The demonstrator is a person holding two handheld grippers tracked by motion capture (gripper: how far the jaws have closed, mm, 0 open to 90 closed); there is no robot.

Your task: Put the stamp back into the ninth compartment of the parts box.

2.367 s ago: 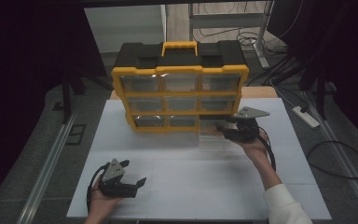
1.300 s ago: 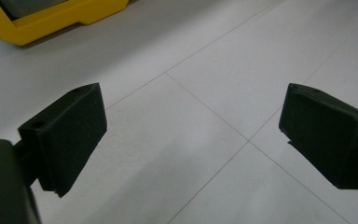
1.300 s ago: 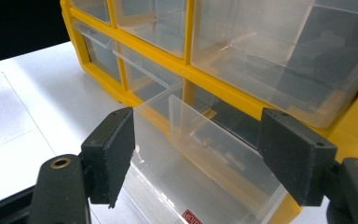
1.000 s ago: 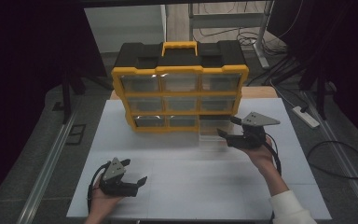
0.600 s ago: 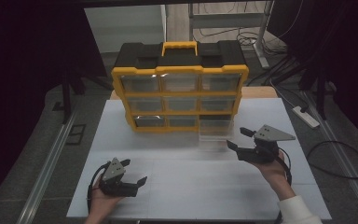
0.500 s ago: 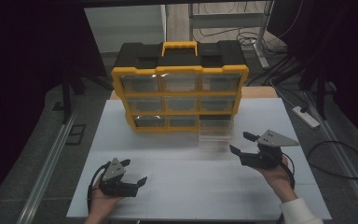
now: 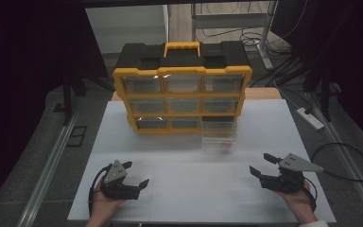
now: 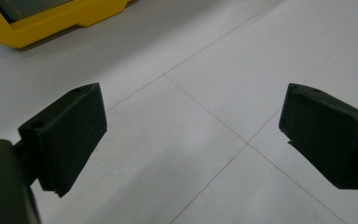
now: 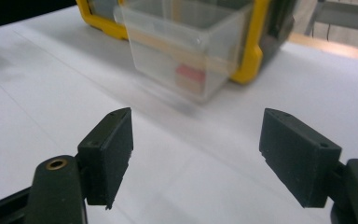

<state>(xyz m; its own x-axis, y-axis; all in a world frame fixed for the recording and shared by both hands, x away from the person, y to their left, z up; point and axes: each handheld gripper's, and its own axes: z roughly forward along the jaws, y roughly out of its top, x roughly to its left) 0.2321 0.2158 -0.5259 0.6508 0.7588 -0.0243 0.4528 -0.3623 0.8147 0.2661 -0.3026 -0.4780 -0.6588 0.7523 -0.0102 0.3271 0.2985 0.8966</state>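
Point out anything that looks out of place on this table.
One clear drawer at the organizer's bottom right sticks far out of its slot, while the other drawers sit flush. Something small and red lies inside it. Nothing looks spilled or damaged.

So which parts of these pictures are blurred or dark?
High view: the surroundings are dark, and the clear drawer pulled out of the yellow organizer looks smeared. Right gripper view: that drawer is soft, while the near jaws are sharp. Left gripper view: crisp jaws over the white table.
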